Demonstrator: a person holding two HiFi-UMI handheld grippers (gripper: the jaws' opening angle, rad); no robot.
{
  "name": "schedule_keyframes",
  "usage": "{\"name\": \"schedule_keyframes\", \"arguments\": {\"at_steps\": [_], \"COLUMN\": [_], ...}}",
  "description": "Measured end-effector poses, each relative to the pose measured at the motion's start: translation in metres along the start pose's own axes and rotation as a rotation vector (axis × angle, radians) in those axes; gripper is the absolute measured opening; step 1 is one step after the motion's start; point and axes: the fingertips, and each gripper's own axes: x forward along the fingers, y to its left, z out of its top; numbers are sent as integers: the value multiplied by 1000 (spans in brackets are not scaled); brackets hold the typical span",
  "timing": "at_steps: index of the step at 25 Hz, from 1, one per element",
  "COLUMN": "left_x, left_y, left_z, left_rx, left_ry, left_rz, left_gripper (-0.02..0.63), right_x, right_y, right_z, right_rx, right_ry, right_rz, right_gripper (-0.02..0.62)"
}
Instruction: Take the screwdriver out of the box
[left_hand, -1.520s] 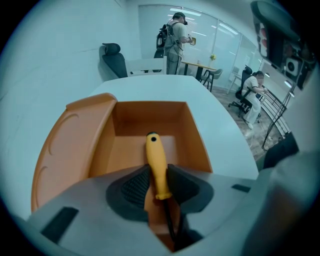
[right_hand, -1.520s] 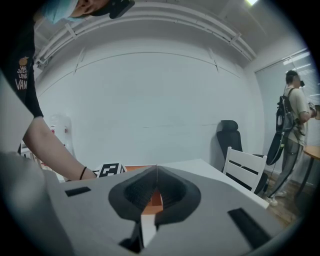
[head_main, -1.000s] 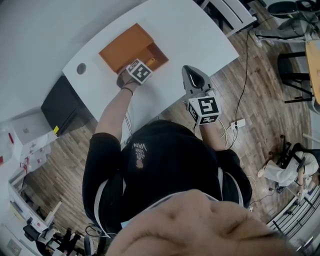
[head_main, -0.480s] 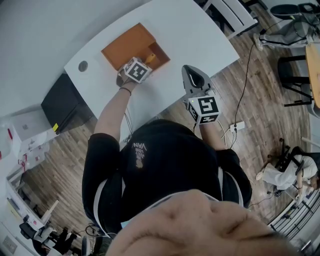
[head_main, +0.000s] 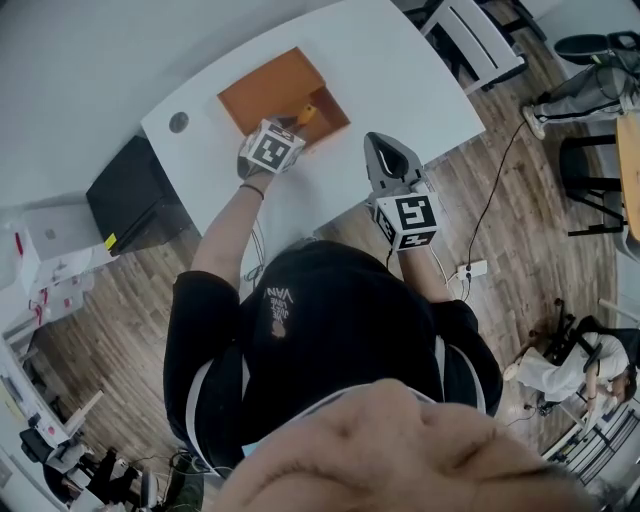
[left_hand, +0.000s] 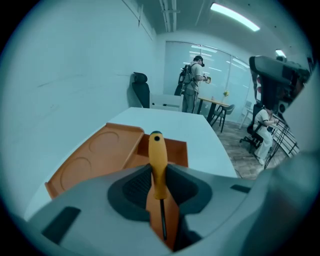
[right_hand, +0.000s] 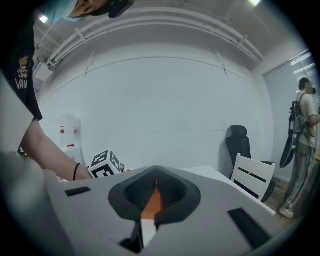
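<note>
screwdriver (left_hand: 158, 165) held over orange box (left_hand: 176, 151)

Before us a white table (head_main: 420, 90), black cabinet (head_main: 135, 205) just beside it, white chair (head_main: 470, 40) on wooden floor (head_main: 520, 200), person (left_hand: 192, 82) standing beyond.

left gripper (left_hand: 159, 175) clamping screwdriver (left_hand: 157, 152), tilted down, right gripper (right_hand: 157, 180) jaws together, level

Bright, even light from ceiling strips (left_hand: 235, 16), a cool bluish tint, strong fisheye bending, dark vignetted corners.
</note>
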Motion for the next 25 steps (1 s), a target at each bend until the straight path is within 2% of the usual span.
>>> {"name": "schedule_keyframes", "arguments": {"at_steps": [10,25], "left_x": [-44,-100], "left_y": [-6,-23], "left_z": [23,31], "left_rx": [-34,-66], "left_ry": [-183,-329], "left_rz": [83,156], "left_gripper": [100,100], "right_x": [-8,-26], "right_y": [12,27], "right_z": [1,8], "right_rx": [-15,-45], "right_ry": [-16,-50], "right_rz": [44,88], "right_gripper": [12,12]}}
